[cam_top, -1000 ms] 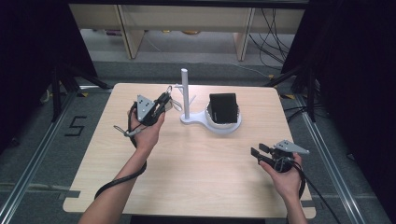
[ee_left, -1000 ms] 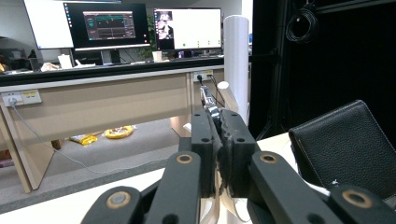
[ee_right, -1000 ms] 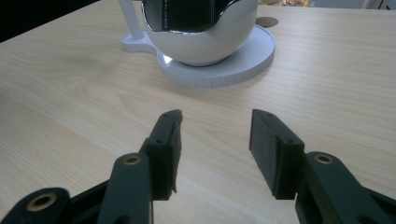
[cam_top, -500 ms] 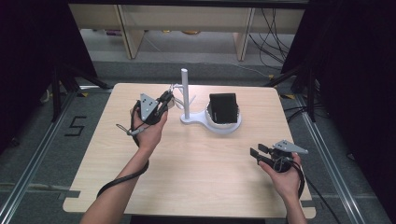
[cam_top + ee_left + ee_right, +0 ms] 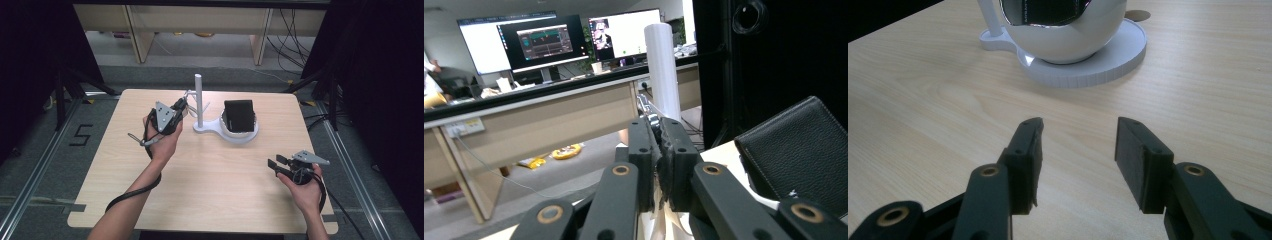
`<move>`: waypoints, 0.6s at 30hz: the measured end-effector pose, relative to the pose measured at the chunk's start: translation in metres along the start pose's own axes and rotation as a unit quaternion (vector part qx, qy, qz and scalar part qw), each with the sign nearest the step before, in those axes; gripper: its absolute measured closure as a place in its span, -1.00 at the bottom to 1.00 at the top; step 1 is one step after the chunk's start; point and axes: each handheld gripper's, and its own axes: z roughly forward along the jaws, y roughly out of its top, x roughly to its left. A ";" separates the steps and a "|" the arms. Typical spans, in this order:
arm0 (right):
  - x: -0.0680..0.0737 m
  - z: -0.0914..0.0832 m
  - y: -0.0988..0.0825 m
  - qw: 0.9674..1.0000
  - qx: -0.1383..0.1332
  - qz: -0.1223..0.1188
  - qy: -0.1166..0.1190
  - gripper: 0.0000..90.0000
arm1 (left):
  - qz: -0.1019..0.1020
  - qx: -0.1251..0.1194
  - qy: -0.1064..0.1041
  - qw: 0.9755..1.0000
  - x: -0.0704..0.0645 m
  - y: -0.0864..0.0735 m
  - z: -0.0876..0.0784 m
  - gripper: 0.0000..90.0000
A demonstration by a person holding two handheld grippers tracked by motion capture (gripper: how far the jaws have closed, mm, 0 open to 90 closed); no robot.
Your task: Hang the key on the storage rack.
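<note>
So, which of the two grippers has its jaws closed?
The left gripper, raised beside the white post, pinches something thin and metallic. The right gripper, low over the table, is open and empty.

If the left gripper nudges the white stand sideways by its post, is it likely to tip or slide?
Sliding seems likelier than tipping: the white stand has a broad flat base lying flush on the smooth wooden table. The black wallet in its bowl probably adds weight low down. A push high on the tall, thin post gives more leverage, so some rocking is possible.
</note>
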 end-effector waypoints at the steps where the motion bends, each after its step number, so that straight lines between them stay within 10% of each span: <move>1: -0.002 0.001 0.000 1.000 -0.008 -0.016 0.001 0.22 | 0.001 0.000 0.000 1.000 -0.001 0.000 0.000 0.87; 18: -0.004 0.002 -0.001 1.000 -0.004 -0.021 0.003 0.21 | 0.002 0.015 -0.009 1.000 -0.004 0.001 0.005 0.83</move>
